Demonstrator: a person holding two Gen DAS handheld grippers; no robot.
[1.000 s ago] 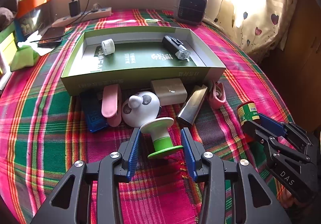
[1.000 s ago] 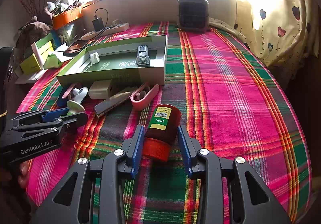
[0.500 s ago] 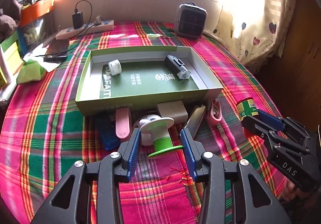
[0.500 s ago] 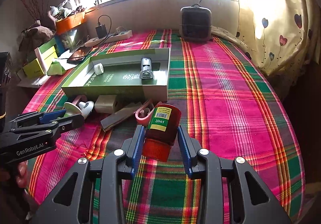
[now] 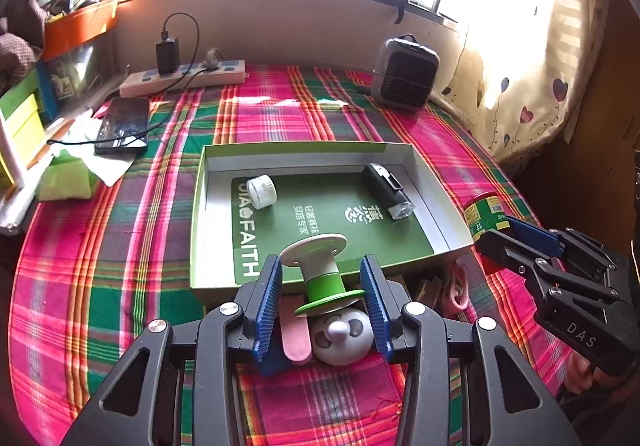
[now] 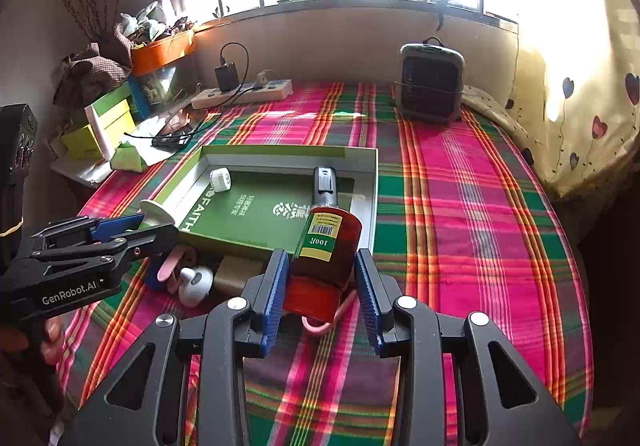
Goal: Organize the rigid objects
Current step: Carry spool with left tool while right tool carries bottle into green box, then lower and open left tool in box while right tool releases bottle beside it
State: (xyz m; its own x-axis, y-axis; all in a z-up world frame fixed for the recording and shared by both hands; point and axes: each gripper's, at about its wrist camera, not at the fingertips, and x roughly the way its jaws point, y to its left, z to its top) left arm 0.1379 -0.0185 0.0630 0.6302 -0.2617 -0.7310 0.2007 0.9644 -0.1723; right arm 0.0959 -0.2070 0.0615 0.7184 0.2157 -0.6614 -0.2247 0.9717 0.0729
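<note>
My left gripper [image 5: 322, 282] is shut on a white-and-green spool [image 5: 320, 274], held in the air over the near edge of the green box [image 5: 198, 206]. My right gripper [image 6: 320, 270] is shut on a dark red bottle [image 6: 326, 258] with a yellow-green label, lifted above the box's near right corner. The box [image 6: 374, 182] holds a small white jar [image 5: 262, 191] and a black flashlight [image 5: 386, 190]. Each gripper shows in the other's view: the right one [image 5: 504, 232] at the right edge, the left one [image 6: 136, 226] at the left.
In front of the box lie a panda toy [image 5: 340, 334], a pink case [image 5: 295, 334], a beige block [image 6: 232, 278] and a pink clip [image 5: 456, 290] on the plaid cloth. A small heater [image 5: 404, 74], a power strip [image 5: 184, 76] and a phone [image 5: 124, 124] stand farther back.
Both grippers have risen off the cloth and moved forward with the spool and the bottle, and they now hang at the box's near edge.
</note>
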